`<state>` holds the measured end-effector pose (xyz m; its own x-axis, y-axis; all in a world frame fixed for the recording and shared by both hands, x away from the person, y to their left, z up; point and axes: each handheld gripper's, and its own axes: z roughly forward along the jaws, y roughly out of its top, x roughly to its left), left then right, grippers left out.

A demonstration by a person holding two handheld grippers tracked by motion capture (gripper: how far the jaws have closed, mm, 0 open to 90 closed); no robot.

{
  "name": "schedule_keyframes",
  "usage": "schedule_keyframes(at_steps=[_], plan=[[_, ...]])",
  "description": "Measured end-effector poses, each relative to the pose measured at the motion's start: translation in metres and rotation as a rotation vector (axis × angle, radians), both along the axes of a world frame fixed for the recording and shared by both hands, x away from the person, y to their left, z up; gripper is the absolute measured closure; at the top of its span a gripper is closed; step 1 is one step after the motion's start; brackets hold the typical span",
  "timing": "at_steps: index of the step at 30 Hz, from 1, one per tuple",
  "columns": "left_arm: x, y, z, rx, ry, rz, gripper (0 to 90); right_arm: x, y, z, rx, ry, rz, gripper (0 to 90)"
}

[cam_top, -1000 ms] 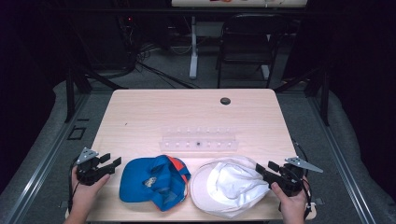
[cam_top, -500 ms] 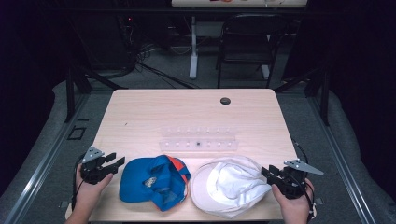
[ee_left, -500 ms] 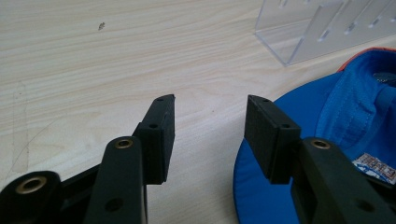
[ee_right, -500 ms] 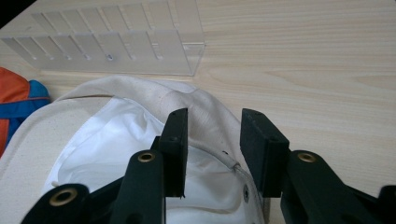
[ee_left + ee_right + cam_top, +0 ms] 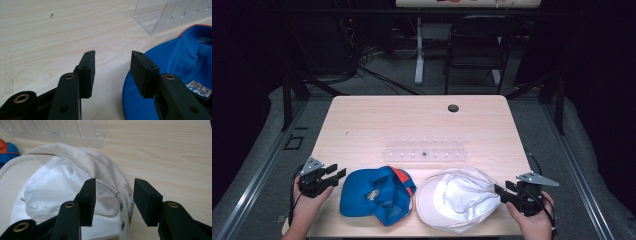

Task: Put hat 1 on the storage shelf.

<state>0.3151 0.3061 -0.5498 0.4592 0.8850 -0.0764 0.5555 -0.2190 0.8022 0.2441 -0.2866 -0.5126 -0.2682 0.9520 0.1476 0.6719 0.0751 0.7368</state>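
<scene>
My right gripper [image 5: 113,185], jaws parted, straddles the white cotton cap's [image 5: 459,197] strap edge at six o'clock on the counter [image 5: 412,125]; I should close squarely. Left gripper [image 5: 112,58], released, flanks the blue cap's [image 5: 374,195] brim.

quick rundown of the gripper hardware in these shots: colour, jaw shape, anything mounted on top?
Both the left gripper and the right gripper are matte black, hand-held, each with two flat rectangular jaw pads on hinged arms with brass-coloured pivot bushings. Each carries a grey three-cornered plate on top. A thin black cable trails from each. No sleeves visible on the forearms.
</scene>
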Motion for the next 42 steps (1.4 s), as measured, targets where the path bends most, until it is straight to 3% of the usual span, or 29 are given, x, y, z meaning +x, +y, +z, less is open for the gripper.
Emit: schedule_keyframes(at_steps=[13, 26, 31, 39, 42], plan=[[0.001, -0.002, -0.002, 0.011, 0.018, 0.009, 55.7, 0.007, 0.001, -0.017, -0.046, 0.075, 0.006, 56.6], [0.001, -0.003, -0.003, 0.012, 0.020, 0.016, 54.9, 0.013, 0.007, -0.024, -0.114, 0.092, 0.012, 67.0], [0.002, -0.003, -0.003, 0.015, 0.023, 0.018, 55.0, 0.014, 0.008, -0.023, -0.104, 0.095, 0.008, 68.9], [0.002, -0.002, -0.003, 0.009, 0.022, 0.023, 55.0, 0.014, 0.013, -0.022, -0.171, 0.088, 0.012, 72.0], [0.002, -0.001, -0.003, 0.009, 0.023, 0.028, 55.0, 0.014, 0.017, -0.022, -0.208, 0.107, 0.012, 73.7]])
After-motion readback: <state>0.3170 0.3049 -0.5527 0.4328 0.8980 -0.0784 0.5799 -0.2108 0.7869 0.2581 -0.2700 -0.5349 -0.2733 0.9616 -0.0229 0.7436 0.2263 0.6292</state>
